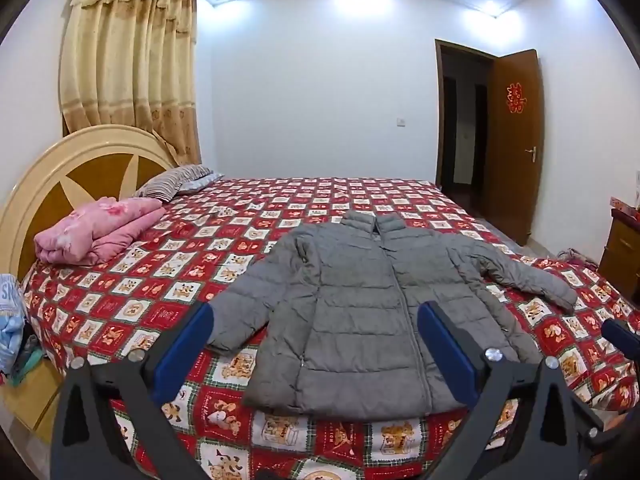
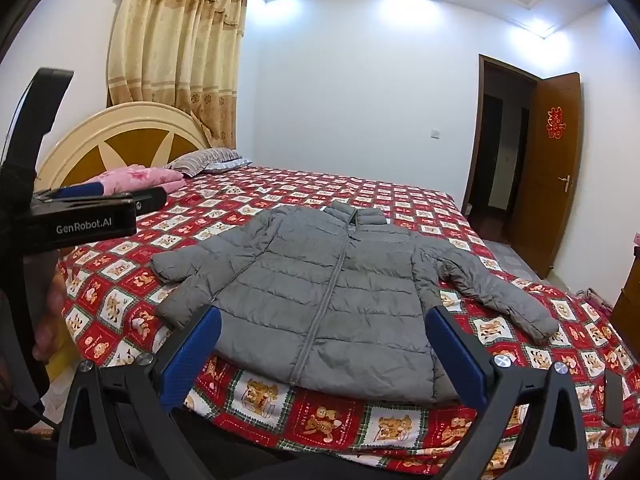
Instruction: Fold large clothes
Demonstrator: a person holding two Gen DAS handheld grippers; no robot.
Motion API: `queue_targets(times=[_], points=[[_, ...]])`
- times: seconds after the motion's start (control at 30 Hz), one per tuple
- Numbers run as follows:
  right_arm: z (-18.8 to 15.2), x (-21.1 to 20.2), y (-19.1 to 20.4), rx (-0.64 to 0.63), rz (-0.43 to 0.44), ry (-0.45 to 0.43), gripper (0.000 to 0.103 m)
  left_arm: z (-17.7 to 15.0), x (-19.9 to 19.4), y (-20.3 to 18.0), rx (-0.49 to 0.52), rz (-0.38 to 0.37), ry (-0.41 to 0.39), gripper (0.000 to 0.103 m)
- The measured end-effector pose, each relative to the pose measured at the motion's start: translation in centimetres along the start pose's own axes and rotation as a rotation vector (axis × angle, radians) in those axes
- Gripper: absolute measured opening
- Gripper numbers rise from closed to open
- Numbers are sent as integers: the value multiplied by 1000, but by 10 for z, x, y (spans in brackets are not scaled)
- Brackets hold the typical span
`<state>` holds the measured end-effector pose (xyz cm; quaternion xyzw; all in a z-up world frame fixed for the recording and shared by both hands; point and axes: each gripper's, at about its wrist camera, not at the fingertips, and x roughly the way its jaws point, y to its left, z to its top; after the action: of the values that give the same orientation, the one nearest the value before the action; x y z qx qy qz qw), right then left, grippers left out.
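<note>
A grey puffer jacket lies flat and zipped on the bed, collar away from me, both sleeves spread out; it also shows in the right wrist view. My left gripper is open and empty, held above the near edge of the bed in front of the jacket's hem. My right gripper is open and empty, also held before the hem. The left gripper's body shows at the left of the right wrist view.
The bed has a red patterned bedspread. A folded pink blanket and a striped pillow lie near the headboard. A dark phone lies on the bed's near right. An open wooden door is at the right.
</note>
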<state>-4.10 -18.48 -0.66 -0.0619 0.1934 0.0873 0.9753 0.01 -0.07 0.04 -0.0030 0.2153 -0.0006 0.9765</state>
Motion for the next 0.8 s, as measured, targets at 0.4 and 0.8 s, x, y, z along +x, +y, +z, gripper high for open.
queue_targets(times=[0.4,0.8], points=[[0,0,1,20,-1,-7,102,-2,4,-10,8,-3,6,103],[2,-2,-6,30,1,-9,102,-3,4,-6,-3,-11,7,103]])
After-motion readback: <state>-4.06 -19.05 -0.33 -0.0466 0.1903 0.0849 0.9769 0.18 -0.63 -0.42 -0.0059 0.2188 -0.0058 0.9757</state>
